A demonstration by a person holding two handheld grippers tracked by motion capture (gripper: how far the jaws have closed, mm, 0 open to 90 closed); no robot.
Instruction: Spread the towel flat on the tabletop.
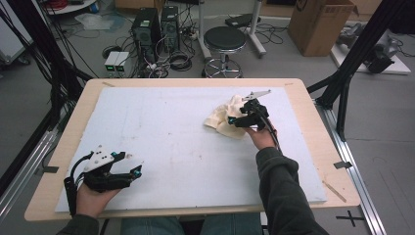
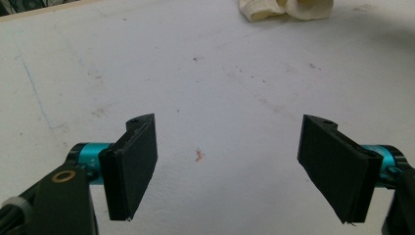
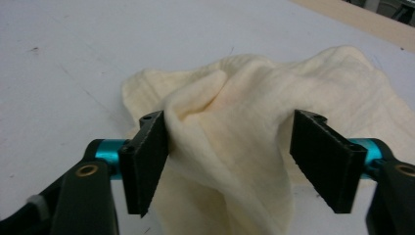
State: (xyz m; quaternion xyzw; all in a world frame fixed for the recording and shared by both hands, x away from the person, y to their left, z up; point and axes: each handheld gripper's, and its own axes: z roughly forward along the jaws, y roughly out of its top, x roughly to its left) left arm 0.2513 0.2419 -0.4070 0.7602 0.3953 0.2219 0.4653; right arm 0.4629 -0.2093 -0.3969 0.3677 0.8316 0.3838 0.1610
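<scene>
High view: the cream cloth (image 1: 226,116) lies bunched at the upper right of centre on the white sheet that covers the counter (image 1: 313,161). The right tool (image 1: 235,121) sits at the cloth's lower right edge, the hand behind it. The left tool (image 1: 133,164) rests at the lower left of the frame, well apart from the cloth, its jaws spread with nothing between them. The risk, as I judge it, is that with one tool working alone the cloth drags or stays bunched instead of spreading out, since nothing pins its far side.

Left gripper view: the left tool (image 2: 227,166) stands wide open over bare, lightly marked white sheet. The cloth (image 2: 286,9) shows as a small lump at the top edge, right of centre. From there this tool cannot steady anything if the cloth slides.

Right gripper view: the right tool (image 3: 230,164) straddles a raised fold of the cloth (image 3: 244,117). The jaw at the left of the frame touches the fabric; the one at the right stands clear of it, so the tool is partly open and not yet gripping. A thick ridge sits between the jaws. If they close here they may catch several layers at once, or the soft fold may squeeze out sideways and leave a thin, slipping pinch.
</scene>
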